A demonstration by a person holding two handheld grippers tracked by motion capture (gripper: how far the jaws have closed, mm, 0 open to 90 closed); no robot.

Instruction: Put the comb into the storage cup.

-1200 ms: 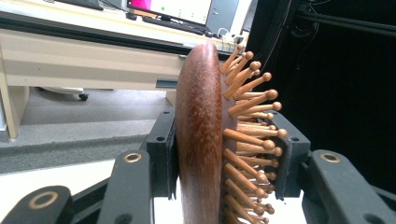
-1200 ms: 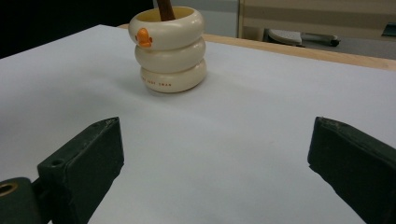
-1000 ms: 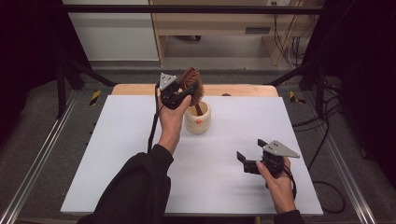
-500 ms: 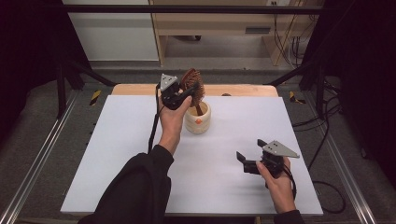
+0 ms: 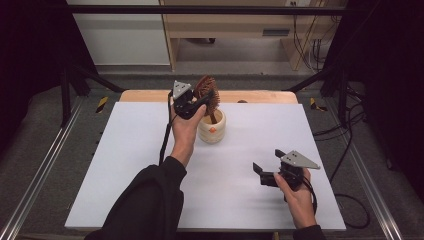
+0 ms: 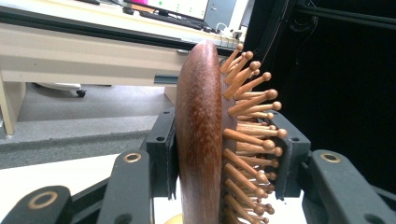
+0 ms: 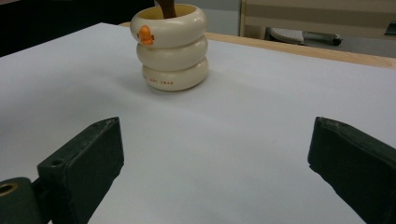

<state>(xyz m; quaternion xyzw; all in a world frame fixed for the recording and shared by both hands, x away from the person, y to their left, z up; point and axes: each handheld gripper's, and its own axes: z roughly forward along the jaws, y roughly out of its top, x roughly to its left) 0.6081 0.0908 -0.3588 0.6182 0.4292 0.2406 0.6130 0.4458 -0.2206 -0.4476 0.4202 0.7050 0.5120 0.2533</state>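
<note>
A brown wooden hairbrush [image 5: 207, 90] with peg bristles stands upright, its handle down inside a cream ringed cup [image 5: 212, 127] that has a small orange duck mark. My left gripper [image 5: 200, 102] is shut on the brush head; in the left gripper view the pads press the brush's [image 6: 205, 135] smooth back and its bristle side. The cup [image 7: 169, 46] stands on the white table. My right gripper [image 5: 267, 165] rests near the table's front right, open, nothing between its fingers [image 7: 84, 163], pointing towards the cup.
The white tabletop [image 5: 130, 165] has a wooden strip [image 5: 260, 96] along its far edge. Metal frame rails [image 5: 45, 165] run along both sides. A desk and cables stand beyond the table.
</note>
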